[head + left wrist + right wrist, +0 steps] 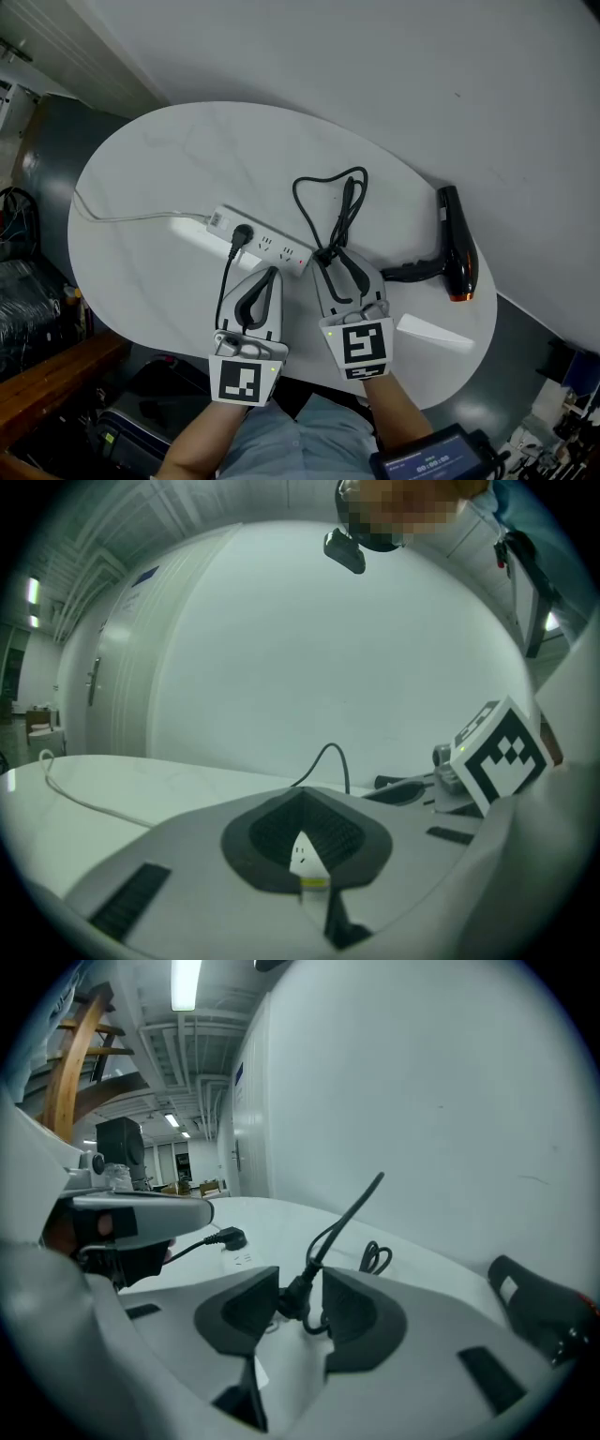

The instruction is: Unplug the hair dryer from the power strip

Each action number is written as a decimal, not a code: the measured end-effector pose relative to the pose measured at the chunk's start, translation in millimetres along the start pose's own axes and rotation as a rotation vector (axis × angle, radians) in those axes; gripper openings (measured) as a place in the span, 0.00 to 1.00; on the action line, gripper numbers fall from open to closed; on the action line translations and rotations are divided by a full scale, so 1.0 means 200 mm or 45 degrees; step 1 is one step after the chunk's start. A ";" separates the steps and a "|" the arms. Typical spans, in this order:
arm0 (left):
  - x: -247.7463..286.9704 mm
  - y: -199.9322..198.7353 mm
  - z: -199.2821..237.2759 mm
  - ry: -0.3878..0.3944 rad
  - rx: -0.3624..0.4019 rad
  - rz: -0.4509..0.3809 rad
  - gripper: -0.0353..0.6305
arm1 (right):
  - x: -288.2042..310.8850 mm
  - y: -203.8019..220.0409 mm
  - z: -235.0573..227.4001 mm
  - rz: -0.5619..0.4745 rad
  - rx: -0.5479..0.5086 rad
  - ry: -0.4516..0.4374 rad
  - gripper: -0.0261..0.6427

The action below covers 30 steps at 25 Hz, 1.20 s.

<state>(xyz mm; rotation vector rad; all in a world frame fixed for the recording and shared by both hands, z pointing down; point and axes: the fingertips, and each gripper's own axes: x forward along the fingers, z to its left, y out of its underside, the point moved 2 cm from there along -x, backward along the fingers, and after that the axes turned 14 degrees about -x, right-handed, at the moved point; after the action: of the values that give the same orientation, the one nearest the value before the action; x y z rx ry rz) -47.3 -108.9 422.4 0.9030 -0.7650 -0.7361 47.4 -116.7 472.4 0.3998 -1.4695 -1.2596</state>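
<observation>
The white power strip point(272, 246) lies mid-table. One black plug point(241, 234) sits in it, its cable running back past my left gripper. The black hair dryer point(457, 258) lies on its side at the right. Its cord point(328, 202) loops behind the strip and ends in a plug point(326, 255) that is off the strip. In the right gripper view this plug point(298, 1297) stands between the pads of my right gripper point(300, 1283), whose jaws are parted. My left gripper point(272, 274) hovers just in front of the strip with its tips together and nothing in them.
The strip's white lead point(131, 217) trails off the table's left edge. A flat white piece point(433, 333) lies near the front right rim. A white wall stands close behind the round table point(169, 159). Dark clutter sits on the floor at the left.
</observation>
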 end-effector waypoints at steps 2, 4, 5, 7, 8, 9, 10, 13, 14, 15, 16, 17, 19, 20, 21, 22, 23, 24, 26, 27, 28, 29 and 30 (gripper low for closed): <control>-0.02 -0.01 -0.04 0.011 0.019 -0.018 0.05 | -0.03 0.04 0.00 0.031 0.043 -0.001 0.25; -0.06 -0.02 -0.08 0.022 0.035 -0.035 0.05 | -0.07 0.06 0.01 0.047 0.071 -0.006 0.29; -0.08 -0.04 -0.10 0.028 0.043 -0.044 0.05 | -0.09 0.06 0.02 0.040 0.075 -0.002 0.29; -0.13 -0.07 -0.14 0.043 0.060 -0.069 0.05 | -0.15 0.02 0.03 0.007 0.065 0.019 0.29; -0.16 -0.10 -0.16 0.048 0.066 -0.083 0.05 | -0.19 -0.02 0.04 -0.015 0.059 0.030 0.29; -0.20 -0.13 -0.17 0.052 0.073 -0.098 0.05 | -0.22 -0.06 0.05 -0.038 0.052 0.040 0.29; -0.23 -0.16 -0.19 0.054 0.081 -0.114 0.05 | -0.26 -0.10 0.06 -0.062 0.046 0.049 0.29; -0.33 -0.25 -0.24 0.059 0.111 -0.167 0.05 | -0.37 -0.25 0.09 -0.145 0.030 0.065 0.29; -0.36 -0.28 -0.25 0.059 0.122 -0.188 0.05 | -0.41 -0.30 0.10 -0.180 0.022 0.068 0.28; -0.39 -0.32 -0.27 0.058 0.134 -0.211 0.05 | -0.46 -0.35 0.10 -0.222 0.010 0.072 0.28; -0.42 -0.36 -0.29 0.056 0.146 -0.237 0.05 | -0.51 -0.42 0.10 -0.277 -0.012 0.079 0.27; -0.45 -0.41 -0.31 0.052 0.156 -0.264 0.05 | -0.56 -0.49 0.11 -0.351 -0.048 0.091 0.24; -0.54 -0.50 -0.36 0.041 0.172 -0.321 0.05 | -0.70 -0.65 0.12 -0.523 -0.123 0.131 0.12; -0.60 -0.55 -0.38 0.035 0.182 -0.350 0.05 | -0.77 -0.72 0.13 -0.592 -0.132 0.154 0.08; -0.65 -0.60 -0.40 0.028 0.195 -0.380 0.05 | -0.83 -0.78 0.15 -0.644 -0.123 0.175 0.06; -0.69 -0.64 -0.41 0.021 0.209 -0.408 0.05 | -0.88 -0.83 0.16 -0.684 -0.108 0.193 0.06; -0.73 -0.68 -0.41 0.012 0.220 -0.434 0.05 | -0.91 -0.86 0.16 -0.713 -0.096 0.206 0.05; -0.75 -0.71 -0.42 0.003 0.228 -0.459 0.05 | -0.93 -0.89 0.16 -0.734 -0.093 0.214 0.05; -0.79 -0.77 -0.41 -0.014 0.248 -0.501 0.05 | -0.96 -0.92 0.16 -0.765 -0.110 0.220 0.04; -0.82 -0.79 -0.41 -0.020 0.263 -0.519 0.05 | -0.98 -0.93 0.17 -0.778 -0.120 0.219 0.04; -0.84 -0.81 -0.41 -0.026 0.282 -0.536 0.05 | -0.99 -0.95 0.18 -0.790 -0.126 0.216 0.04; -0.86 -0.83 -0.41 -0.033 0.308 -0.552 0.05 | -1.00 -0.96 0.19 -0.801 -0.128 0.213 0.04; -0.88 -0.85 -0.40 -0.041 0.333 -0.562 0.05 | -1.01 -0.97 0.20 -0.811 -0.129 0.212 0.04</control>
<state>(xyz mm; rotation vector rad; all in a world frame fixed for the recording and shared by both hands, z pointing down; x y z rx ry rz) -111.9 -6.2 195.7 1.3233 -0.7064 -1.0544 7.6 -9.2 213.8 0.9305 -1.1634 -1.7404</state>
